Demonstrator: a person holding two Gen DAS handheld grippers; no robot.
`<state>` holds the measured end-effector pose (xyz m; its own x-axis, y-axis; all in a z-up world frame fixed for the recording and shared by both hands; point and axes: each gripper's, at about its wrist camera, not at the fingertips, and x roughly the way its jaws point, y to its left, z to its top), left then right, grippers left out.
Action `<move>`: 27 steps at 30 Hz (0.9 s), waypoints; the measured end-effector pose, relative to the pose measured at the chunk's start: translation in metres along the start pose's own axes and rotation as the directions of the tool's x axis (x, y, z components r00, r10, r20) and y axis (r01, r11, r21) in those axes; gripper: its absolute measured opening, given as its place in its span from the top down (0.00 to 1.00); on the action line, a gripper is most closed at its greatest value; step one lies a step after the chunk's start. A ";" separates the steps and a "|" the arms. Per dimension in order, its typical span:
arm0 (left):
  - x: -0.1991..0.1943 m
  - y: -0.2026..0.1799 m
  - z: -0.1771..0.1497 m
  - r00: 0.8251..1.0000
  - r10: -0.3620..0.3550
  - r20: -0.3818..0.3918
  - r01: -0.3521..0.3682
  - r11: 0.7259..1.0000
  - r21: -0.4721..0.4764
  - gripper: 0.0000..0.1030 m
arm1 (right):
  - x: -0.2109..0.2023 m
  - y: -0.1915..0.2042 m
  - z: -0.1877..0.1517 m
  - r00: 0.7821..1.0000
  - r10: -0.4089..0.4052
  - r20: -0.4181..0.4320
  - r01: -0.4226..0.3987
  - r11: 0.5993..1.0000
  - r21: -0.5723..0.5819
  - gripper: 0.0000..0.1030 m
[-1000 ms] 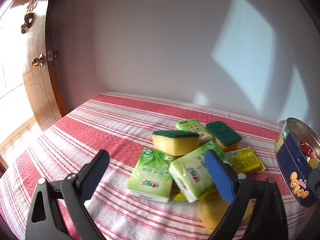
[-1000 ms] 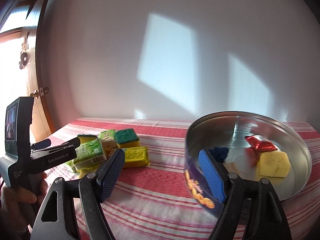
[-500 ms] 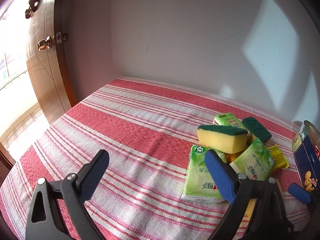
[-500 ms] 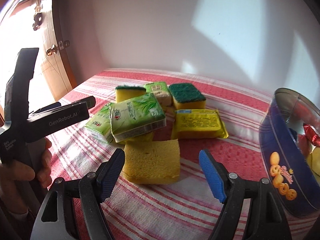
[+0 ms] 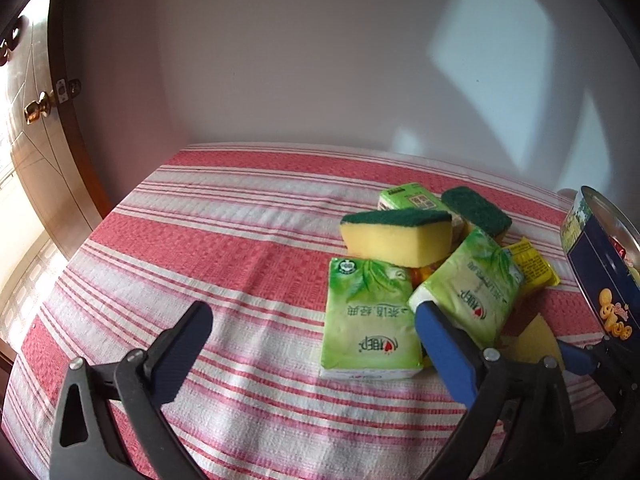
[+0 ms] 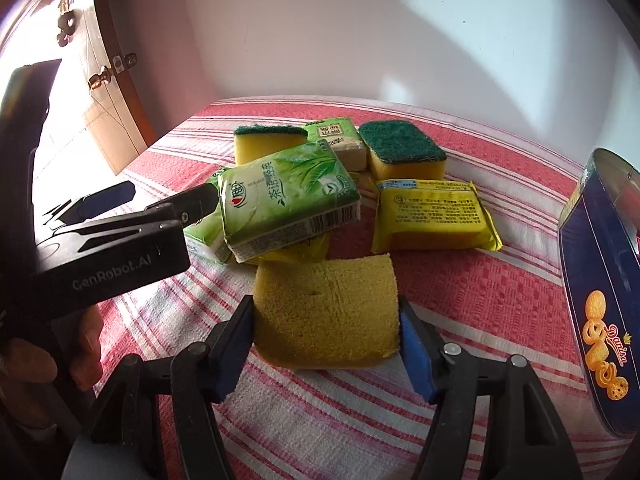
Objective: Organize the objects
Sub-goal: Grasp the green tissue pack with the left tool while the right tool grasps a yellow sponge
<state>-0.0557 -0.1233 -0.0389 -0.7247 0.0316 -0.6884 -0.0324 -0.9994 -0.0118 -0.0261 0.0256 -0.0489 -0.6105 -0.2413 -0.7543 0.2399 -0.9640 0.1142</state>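
Observation:
A plain yellow sponge lies flat on the striped cloth, in front of a pile. My right gripper is closing on it, and both pads meet its sides. The pile holds two green tissue packs, two green-topped sponges, a small green pack and a yellow packet. My left gripper is opening wide, low over the cloth left of the pile, with nothing between its fingers. Its right finger reaches beside the tissue packs.
A blue cookie tin with sweets inside stands at the right edge of the table. A wooden door is at the left and a pale wall behind. A person's hand holds the left gripper's handle. Bare striped cloth lies left of the pile.
My right gripper swung from the tin to the pile, came down over the plain yellow sponge, and its jaws narrowed onto it. My left gripper drew a little closer to the tissue packs.

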 end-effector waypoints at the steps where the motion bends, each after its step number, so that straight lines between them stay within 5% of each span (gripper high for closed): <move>1: 0.002 -0.001 0.000 1.000 -0.003 -0.013 0.003 1.000 0.002 0.01 | -0.003 -0.002 -0.002 1.000 0.005 0.003 -0.005 1.000 0.000 0.34; 11: 0.041 -0.015 0.003 0.984 0.024 -0.176 -0.024 1.000 0.006 0.01 | -0.023 -0.034 -0.012 0.998 0.021 0.057 -0.024 0.998 0.060 0.34; 17: 0.043 -0.013 0.005 0.986 0.022 -0.168 -0.028 0.999 -0.034 0.12 | -0.027 -0.031 -0.010 0.997 0.024 0.077 -0.027 0.999 0.046 0.34; 19: 0.041 -0.013 0.005 0.988 0.012 -0.155 -0.016 1.000 -0.026 0.23 | -0.027 -0.032 -0.010 0.997 0.027 0.079 -0.030 0.998 0.047 0.34; 21: 0.037 -0.012 0.005 0.991 0.012 -0.137 -0.016 1.000 -0.027 0.49 | -0.029 -0.033 -0.010 0.995 0.034 0.093 -0.039 0.998 0.051 0.34; 27: 0.011 0.011 0.000 0.999 -0.003 -0.034 -0.003 0.986 -0.164 0.49 | -0.043 -0.036 -0.007 0.984 0.034 0.176 -0.043 0.998 0.051 0.34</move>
<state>-0.0638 -0.1335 -0.0466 -0.7004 0.0339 -0.7129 0.0833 -0.9882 -0.1289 -0.0026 0.0715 -0.0251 -0.7257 -0.2895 -0.6242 0.2276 -0.9571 0.1793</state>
